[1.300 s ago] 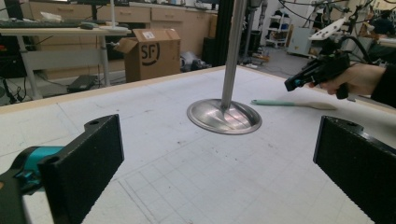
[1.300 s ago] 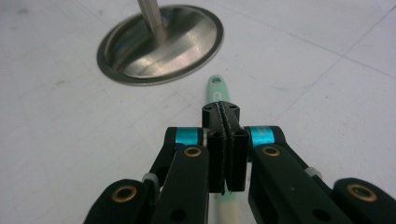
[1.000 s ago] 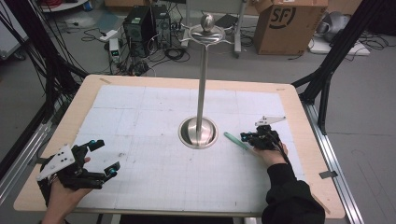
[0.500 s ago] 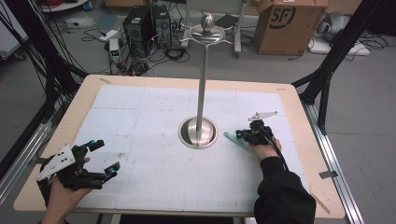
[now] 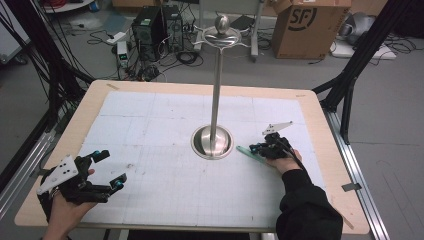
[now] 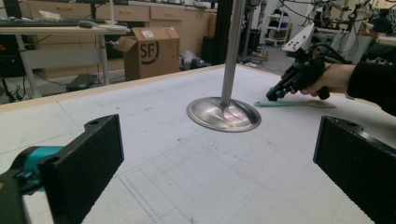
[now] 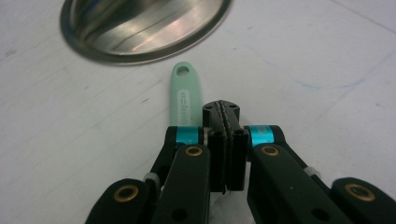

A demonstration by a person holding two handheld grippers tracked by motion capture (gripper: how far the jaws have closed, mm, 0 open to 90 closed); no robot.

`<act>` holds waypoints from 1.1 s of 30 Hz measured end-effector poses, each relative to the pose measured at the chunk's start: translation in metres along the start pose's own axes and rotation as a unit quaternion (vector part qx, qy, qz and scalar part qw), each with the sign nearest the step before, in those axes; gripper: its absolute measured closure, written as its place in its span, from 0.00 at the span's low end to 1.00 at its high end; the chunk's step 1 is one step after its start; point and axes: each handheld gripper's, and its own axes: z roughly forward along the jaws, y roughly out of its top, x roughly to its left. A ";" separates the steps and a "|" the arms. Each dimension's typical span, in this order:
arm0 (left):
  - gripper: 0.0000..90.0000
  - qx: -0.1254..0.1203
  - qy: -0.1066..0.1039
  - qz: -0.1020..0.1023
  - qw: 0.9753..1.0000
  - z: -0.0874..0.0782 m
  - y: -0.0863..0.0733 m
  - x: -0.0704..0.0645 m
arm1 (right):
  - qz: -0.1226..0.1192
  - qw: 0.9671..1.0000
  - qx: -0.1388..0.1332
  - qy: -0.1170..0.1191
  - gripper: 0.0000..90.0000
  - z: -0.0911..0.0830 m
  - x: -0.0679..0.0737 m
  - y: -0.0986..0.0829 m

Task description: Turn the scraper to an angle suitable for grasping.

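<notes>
High view: right gripper [image 5: 256, 148], advanced toward 9 o'clock since a second ago, jaws pressed together over mint handle [image 7: 185, 100]; grasp unconfirmed. Left gripper [image 5: 109, 169] unmoved, jaws spread wide, nothing held.

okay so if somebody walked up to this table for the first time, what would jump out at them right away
The tall polished steel stand with a round dished base rises from the middle of the white gridded mat. Just right of its base, the right gripper has its jaws pressed together, low over a flat mint-green plastic handle with a hanging hole lying on the mat; whether it grips the handle cannot be told. At the near left corner, the left gripper waits with jaws wide apart.
</notes>
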 end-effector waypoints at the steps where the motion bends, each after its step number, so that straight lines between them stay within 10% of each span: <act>1: 0.02 0.000 0.000 0.000 1.000 0.000 0.000 0.000 | -0.005 1.000 0.005 0.005 1.00 -0.001 0.002 0.000; 17: 0.02 0.005 0.000 0.002 1.000 0.002 -0.001 -0.001 | -0.071 0.994 0.012 0.079 1.00 -0.008 0.023 -0.008; 23: 0.02 0.008 0.003 0.001 1.000 0.002 -0.002 0.000 | -0.064 0.994 -0.040 0.082 1.00 -0.027 0.022 -0.004; 27: 0.03 0.007 0.005 0.000 1.000 0.000 -0.002 -0.001 | -0.080 0.992 -0.061 0.072 0.81 -0.041 0.023 -0.004; 33: 0.03 0.006 0.005 0.002 1.000 -0.001 0.000 -0.001 | -0.033 0.993 -0.079 0.076 0.40 -0.056 0.018 -0.009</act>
